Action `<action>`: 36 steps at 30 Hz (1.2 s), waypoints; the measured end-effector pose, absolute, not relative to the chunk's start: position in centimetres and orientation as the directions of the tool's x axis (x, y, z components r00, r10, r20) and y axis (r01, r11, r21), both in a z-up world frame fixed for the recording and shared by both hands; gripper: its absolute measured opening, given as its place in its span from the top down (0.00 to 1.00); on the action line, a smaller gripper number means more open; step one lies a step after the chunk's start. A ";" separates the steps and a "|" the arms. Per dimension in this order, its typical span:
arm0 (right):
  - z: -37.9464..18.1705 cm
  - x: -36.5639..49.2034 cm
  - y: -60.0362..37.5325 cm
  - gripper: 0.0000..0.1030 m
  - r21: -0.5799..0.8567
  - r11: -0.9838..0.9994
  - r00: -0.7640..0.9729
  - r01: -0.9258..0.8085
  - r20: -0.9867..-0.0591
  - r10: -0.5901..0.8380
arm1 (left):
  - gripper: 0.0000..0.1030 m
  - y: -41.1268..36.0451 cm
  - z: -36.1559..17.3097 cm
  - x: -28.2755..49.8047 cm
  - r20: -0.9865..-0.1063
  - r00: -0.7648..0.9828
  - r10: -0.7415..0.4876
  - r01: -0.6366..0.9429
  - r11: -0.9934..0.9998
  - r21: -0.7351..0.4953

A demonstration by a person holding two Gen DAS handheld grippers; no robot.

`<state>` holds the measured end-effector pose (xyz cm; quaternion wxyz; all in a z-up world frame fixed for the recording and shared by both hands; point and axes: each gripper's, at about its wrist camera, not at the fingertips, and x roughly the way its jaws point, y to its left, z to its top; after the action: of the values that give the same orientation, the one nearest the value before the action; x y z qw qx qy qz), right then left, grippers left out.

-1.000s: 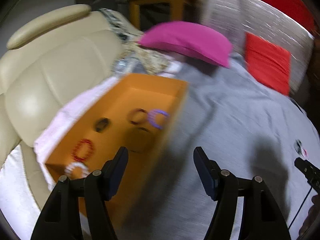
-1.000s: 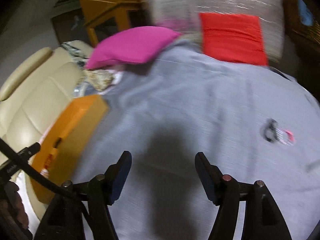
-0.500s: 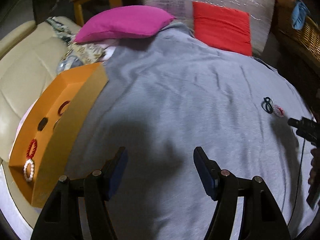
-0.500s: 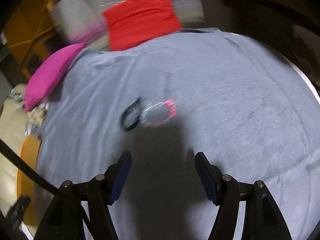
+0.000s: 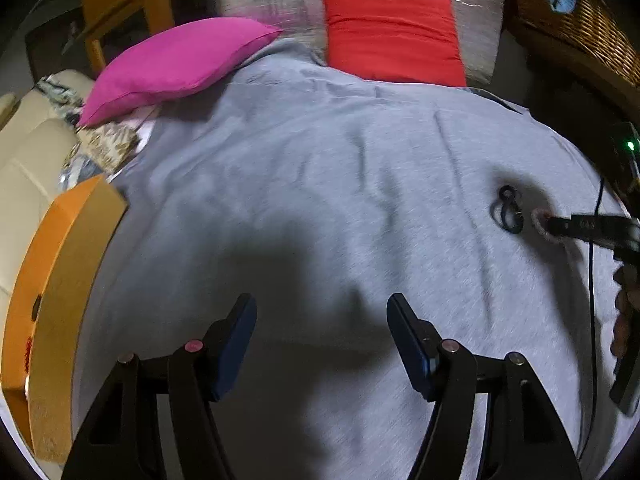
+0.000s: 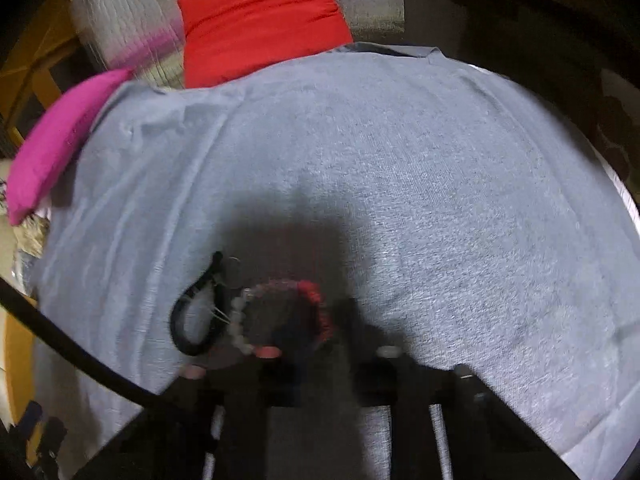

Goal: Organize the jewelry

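Observation:
A pink and white beaded bracelet (image 6: 280, 312) lies on the grey sheet (image 6: 400, 184) beside a black ring-shaped piece (image 6: 196, 320). My right gripper (image 6: 320, 340) is down over the bracelet, its fingers dark and blurred; I cannot tell whether they are shut. In the left wrist view it (image 5: 560, 226) reaches in from the right, tip at the bracelet (image 5: 538, 222), with the black piece (image 5: 508, 210) just left of it. My left gripper (image 5: 322, 344) is open and empty above the sheet. The orange box (image 5: 60, 280) stands at the left edge.
A magenta pillow (image 5: 180, 64) and a red cushion (image 5: 392, 36) lie at the head of the bed. A cream armchair (image 5: 24, 168) stands left of the box. A wicker basket (image 5: 580, 28) is at the far right. A black cable (image 6: 80, 352) crosses the lower left.
My left gripper has swung right, away from the orange box. My right gripper has moved forward and down onto the bracelet, which now sits at its fingertips.

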<state>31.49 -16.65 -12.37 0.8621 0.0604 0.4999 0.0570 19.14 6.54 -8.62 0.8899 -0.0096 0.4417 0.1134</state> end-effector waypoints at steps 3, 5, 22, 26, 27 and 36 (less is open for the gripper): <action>-12.2 30.5 -18.0 0.92 0.153 0.988 0.508 -0.031 -0.849 0.147 | 0.34 4.9 -8.8 21.0 -0.785 0.592 0.180 -0.183 0.979 0.087; -12.2 29.7 -18.9 0.92 0.168 0.985 0.514 -0.030 -0.843 0.160 | 0.34 3.8 -8.9 22.5 -0.788 0.596 0.156 -0.160 0.984 0.074; -12.8 27.5 -21.9 0.92 0.290 0.957 0.553 -0.023 -0.794 0.253 | 0.34 -4.4 -11.5 30.7 -0.812 0.581 0.055 -0.019 0.998 0.054; -12.8 27.4 -21.9 0.92 0.302 0.953 0.553 -0.029 -0.789 0.267 | 0.34 -4.4 -12.3 31.2 -0.818 0.572 0.059 -0.028 0.998 0.052; -12.8 27.4 -21.9 0.92 0.303 0.953 0.553 -0.029 -0.789 0.268 | 0.39 -4.4 -12.3 31.3 -0.819 0.569 0.074 -0.037 0.997 0.064; -12.6 27.1 -21.3 0.92 0.294 0.955 0.556 -0.047 -0.786 0.270 | 0.95 -1.9 -11.3 28.5 -0.829 0.552 0.089 -0.069 0.996 0.061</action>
<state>27.08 -21.31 -12.64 0.8737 0.1206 0.4625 0.0906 28.54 -1.93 -11.29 0.8809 0.0107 0.4711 0.0447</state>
